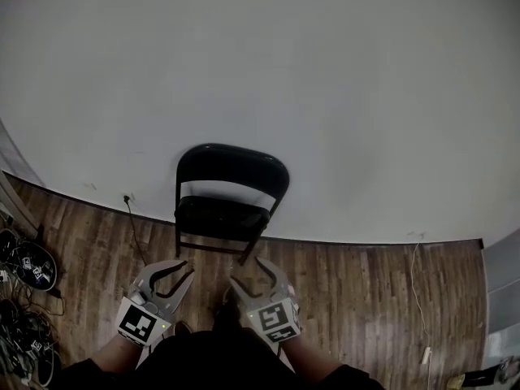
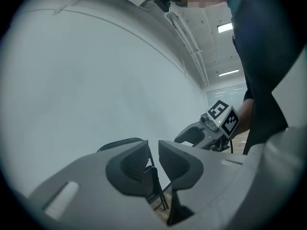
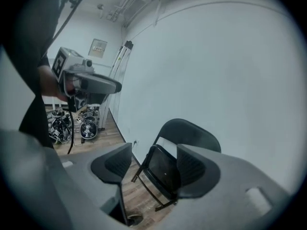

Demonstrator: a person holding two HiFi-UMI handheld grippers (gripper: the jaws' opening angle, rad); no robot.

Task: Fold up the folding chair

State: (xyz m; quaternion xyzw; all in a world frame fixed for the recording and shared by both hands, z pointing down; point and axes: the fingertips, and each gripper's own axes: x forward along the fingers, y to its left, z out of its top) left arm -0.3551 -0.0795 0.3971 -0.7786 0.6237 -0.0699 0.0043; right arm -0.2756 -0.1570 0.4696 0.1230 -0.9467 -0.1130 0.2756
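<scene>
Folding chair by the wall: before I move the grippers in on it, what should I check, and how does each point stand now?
1. The right gripper is wide open and empty: ok.
2. The left gripper is empty, but its jaws are only narrowly apart, probably too narrow to take the frame: not ok.
3. Both grippers are short of the folding chair, with no contact: ok.
4. Nothing on the floor blocks the way to the chair; the cable lies off to its left: ok.
5. The seat looks tipped up in the right gripper view; whether the chair is fully folded: cannot tell.
</scene>
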